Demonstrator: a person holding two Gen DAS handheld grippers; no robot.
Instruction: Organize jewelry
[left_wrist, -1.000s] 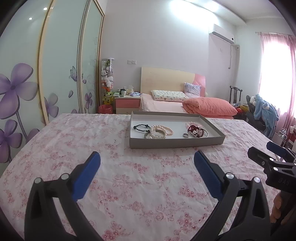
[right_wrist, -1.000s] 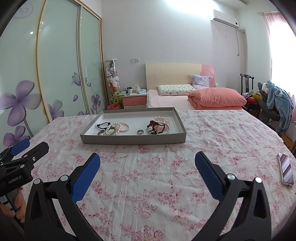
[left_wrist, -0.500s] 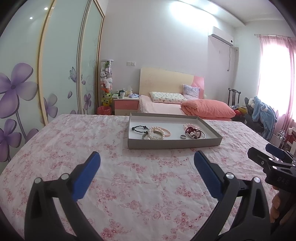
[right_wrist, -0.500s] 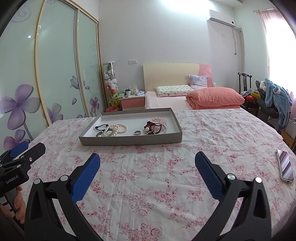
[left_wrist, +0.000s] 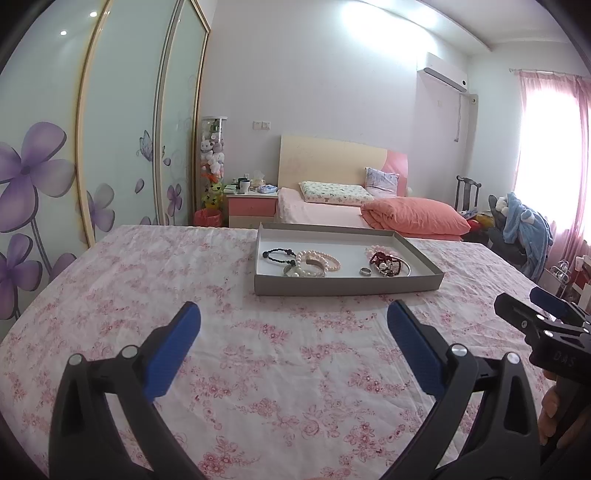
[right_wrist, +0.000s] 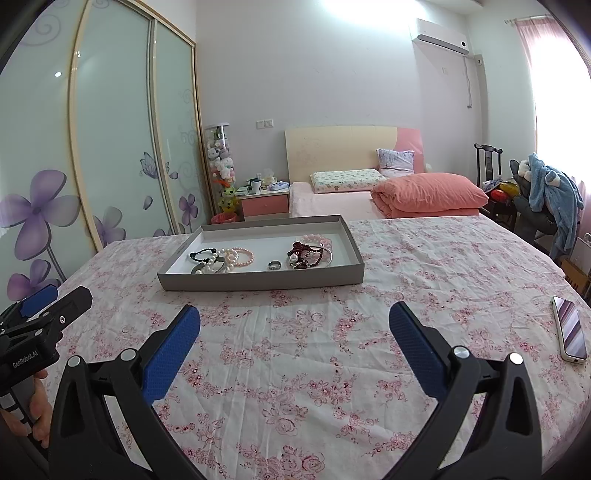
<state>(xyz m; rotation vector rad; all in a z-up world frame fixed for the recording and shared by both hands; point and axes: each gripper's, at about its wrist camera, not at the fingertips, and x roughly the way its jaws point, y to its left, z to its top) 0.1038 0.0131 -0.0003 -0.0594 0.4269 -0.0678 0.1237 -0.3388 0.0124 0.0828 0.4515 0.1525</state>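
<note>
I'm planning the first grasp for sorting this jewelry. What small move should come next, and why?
Probably bring the right gripper forward toward the tray. Both grippers hang open and empty over the floral cloth, short of the tray, and the small ring lies alone between the two tangled heaps, so it looks the easiest first pick. The left gripper can wait.

Matt cardboard tray (left_wrist: 347, 286), floral cotton cloth (left_wrist: 258, 354)
</note>
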